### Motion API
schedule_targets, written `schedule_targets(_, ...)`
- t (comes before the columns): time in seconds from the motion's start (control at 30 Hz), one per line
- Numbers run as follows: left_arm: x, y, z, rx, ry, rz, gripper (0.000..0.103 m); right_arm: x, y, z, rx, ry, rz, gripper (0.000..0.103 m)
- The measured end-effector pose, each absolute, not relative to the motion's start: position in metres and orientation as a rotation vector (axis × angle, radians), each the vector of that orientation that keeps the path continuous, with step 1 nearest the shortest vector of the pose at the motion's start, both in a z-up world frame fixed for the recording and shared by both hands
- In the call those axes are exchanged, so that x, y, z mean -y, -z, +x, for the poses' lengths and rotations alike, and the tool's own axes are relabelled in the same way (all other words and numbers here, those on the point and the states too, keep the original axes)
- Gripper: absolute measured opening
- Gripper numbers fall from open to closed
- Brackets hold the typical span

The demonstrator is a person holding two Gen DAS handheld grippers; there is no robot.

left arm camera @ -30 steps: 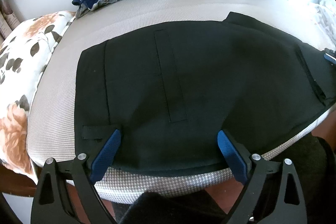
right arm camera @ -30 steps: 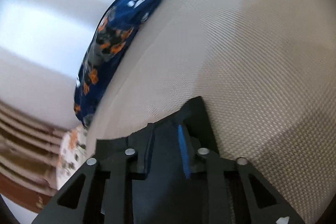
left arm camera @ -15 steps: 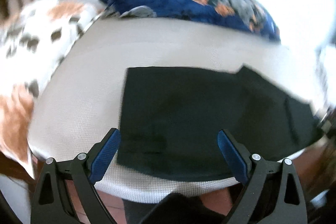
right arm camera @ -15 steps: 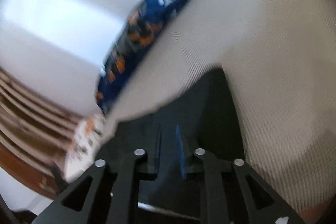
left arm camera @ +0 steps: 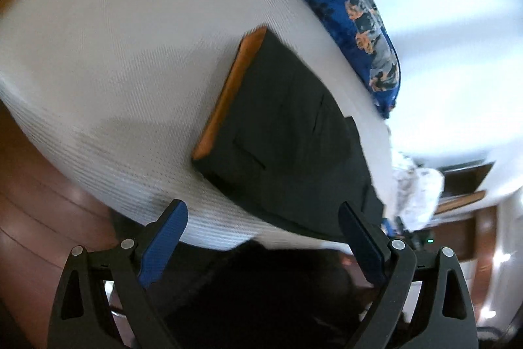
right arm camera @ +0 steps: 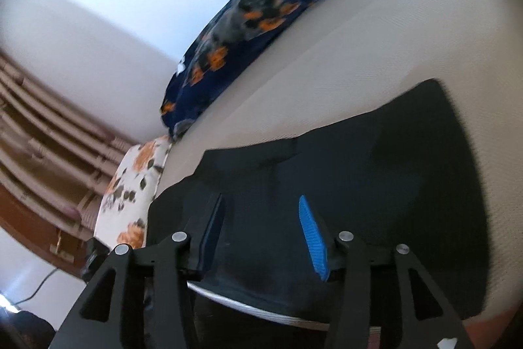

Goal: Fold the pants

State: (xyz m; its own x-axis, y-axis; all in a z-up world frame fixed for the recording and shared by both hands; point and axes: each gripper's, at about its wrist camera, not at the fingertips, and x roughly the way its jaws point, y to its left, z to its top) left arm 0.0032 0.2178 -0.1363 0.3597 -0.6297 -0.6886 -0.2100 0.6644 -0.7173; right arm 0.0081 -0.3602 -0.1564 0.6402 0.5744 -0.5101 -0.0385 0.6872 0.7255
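The black pants (left arm camera: 287, 133) lie folded flat on the light woven mattress (left arm camera: 130, 61), near its front edge. They also show in the right wrist view (right arm camera: 376, 185). My left gripper (left arm camera: 261, 237) is open and empty, pulled back off the front edge of the mattress, clear of the pants. My right gripper (right arm camera: 261, 234) is open, low over the near part of the pants, its blue pads apart with nothing between them.
A navy dog-print blanket (left arm camera: 366, 8) lies along the far side by the white wall; it also shows in the right wrist view (right arm camera: 248, 22). A floral pillow (right arm camera: 134, 185) sits at the mattress end. Brown floor (left arm camera: 42, 211) lies below the bed's edge.
The right gripper has opened and let go of the pants. The left gripper has drawn back from the pants and swung round, tilting its view.
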Motion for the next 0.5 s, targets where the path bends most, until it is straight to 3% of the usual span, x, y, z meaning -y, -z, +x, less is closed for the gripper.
schedule_targets(0.13,-0.215,0.159,0.012,-1.259,0.329,-0.921,0.092,0.350,0.157,0.010,-0.819,-0.400,0.738,0.050)
schedule_targets(0.5,-0.210,0.174,0.042,-1.178,0.451,-1.021,0.092,0.352,0.173,0.009,-0.833,-0.391,0.835,0.062)
